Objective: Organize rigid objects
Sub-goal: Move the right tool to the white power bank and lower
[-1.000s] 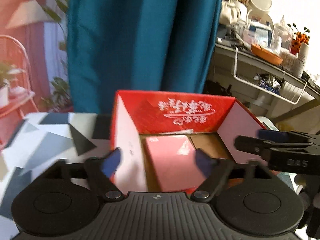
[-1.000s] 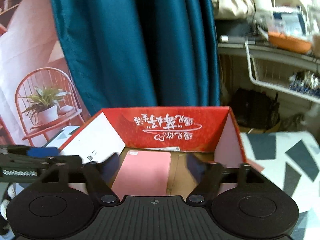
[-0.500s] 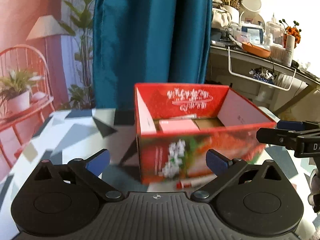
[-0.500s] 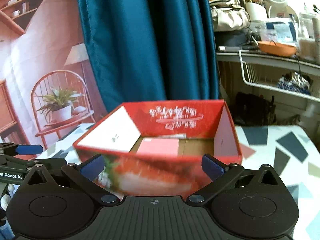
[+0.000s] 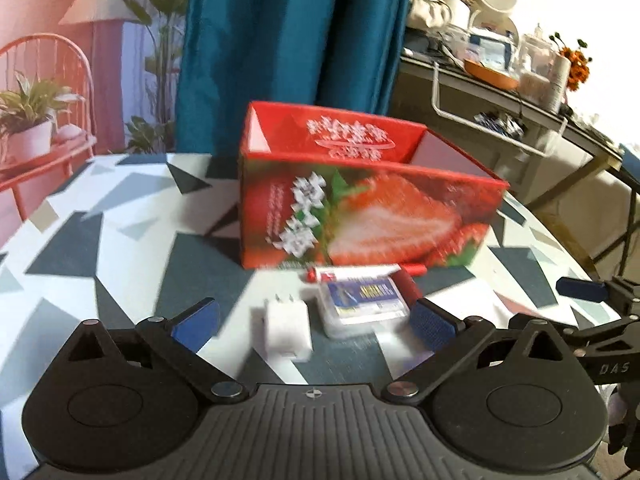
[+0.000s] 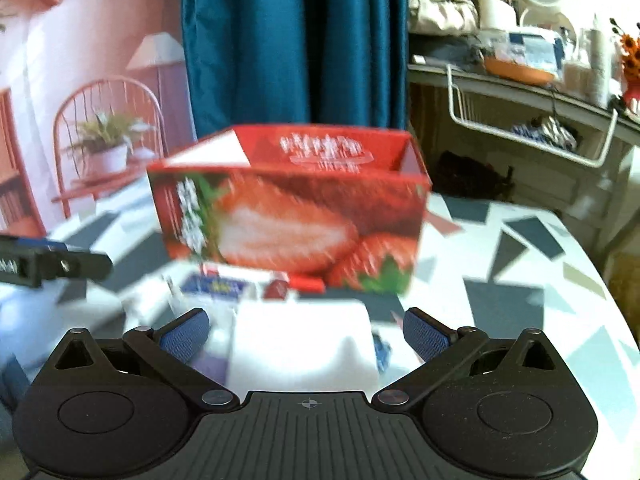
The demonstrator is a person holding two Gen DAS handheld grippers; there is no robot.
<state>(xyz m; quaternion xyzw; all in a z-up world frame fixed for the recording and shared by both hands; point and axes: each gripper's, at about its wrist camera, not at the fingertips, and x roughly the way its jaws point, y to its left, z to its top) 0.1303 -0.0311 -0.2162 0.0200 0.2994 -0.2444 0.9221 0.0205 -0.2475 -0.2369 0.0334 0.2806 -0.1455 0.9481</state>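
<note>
A red strawberry-print box (image 5: pixel 368 196) stands open-topped on the patterned table (image 5: pixel 100 232); it also shows in the right wrist view (image 6: pixel 288 216). In front of it lie a white plug adapter (image 5: pixel 286 330), a clear plastic case with a blue label (image 5: pixel 362 298) and a red-capped white tube (image 5: pixel 352 274). My left gripper (image 5: pixel 314 320) is open and empty, low over the adapter and case. My right gripper (image 6: pixel 304 334) is open and empty over a white block (image 6: pixel 304 348). The case (image 6: pixel 216 286) and tube (image 6: pixel 276 280) show blurred beyond it.
A teal curtain (image 5: pixel 288 32) hangs behind the table. A cluttered shelf with a wire basket (image 5: pixel 500 120) stands at the right. The right gripper's tip shows at the right edge of the left wrist view (image 5: pixel 580 288), the left gripper's at the left edge of the right wrist view (image 6: pixel 52 264).
Both grippers have pulled back from over the box and dropped low. The box interior with the pink item is out of sight; the small objects in front now show.
</note>
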